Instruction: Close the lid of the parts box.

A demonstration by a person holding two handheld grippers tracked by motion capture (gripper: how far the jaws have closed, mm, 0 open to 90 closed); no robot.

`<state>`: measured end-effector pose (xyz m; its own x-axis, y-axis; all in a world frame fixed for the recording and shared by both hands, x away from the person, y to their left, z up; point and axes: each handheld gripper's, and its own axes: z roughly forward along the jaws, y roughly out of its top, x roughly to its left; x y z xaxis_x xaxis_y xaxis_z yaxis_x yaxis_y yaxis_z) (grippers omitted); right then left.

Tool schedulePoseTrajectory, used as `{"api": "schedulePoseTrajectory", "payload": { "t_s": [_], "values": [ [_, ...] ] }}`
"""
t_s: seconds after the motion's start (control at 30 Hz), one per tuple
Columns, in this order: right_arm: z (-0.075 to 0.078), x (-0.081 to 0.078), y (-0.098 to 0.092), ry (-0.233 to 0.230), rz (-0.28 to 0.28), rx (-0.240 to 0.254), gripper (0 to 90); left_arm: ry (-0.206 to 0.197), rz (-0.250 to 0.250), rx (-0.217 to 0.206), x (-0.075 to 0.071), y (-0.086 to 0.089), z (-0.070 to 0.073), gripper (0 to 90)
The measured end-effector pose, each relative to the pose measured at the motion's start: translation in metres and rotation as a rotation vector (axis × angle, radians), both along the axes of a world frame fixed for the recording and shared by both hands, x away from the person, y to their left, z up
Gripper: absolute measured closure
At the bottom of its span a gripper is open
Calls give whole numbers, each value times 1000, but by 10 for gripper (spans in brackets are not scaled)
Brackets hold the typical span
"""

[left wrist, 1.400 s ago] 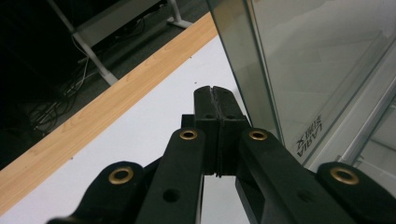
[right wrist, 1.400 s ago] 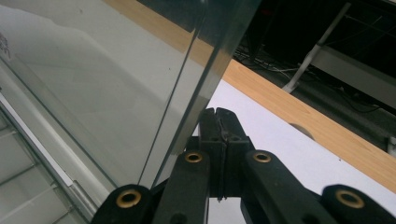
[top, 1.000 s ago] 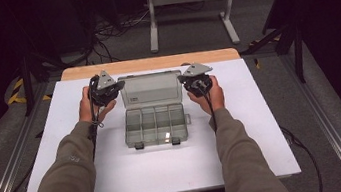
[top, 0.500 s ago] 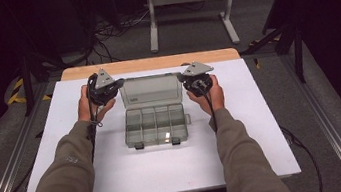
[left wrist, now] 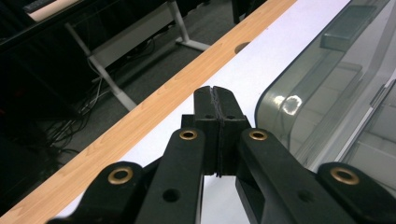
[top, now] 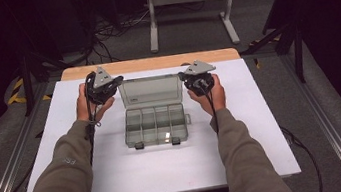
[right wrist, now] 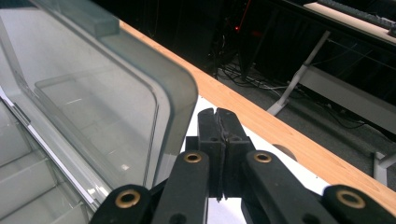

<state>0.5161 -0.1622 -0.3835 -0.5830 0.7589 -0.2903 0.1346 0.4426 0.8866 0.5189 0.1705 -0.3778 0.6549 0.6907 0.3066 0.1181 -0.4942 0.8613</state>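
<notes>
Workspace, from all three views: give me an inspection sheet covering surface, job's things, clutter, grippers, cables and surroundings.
Surface: white tabletop with a wooden strip along its far edge.
Job's things: clear organizer box at centre, lid open and raised; compartments look empty.
Clutter: nothing seen.
Grippers: left gripper and right gripper both shut, holding nothing, one beside each end of the lid.
Cables: one cable trails along each forearm.
Surroundings: dark room, grey floor, white desk frame beyond the table.
</notes>
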Motion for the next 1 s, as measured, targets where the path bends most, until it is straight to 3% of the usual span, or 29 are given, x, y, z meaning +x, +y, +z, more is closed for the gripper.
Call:
{"api": "schedulePoseTrajectory", "payload": {
  "t_s": [0.4,1.0],
  "values": [
    [5,-7,3,0,-19,-8,900,8,0,5,-5,0,3,897],
    [9,-14,4,13,-25,-16,900,-3,-2,49,-13,-4,7,900]
  ]
}}
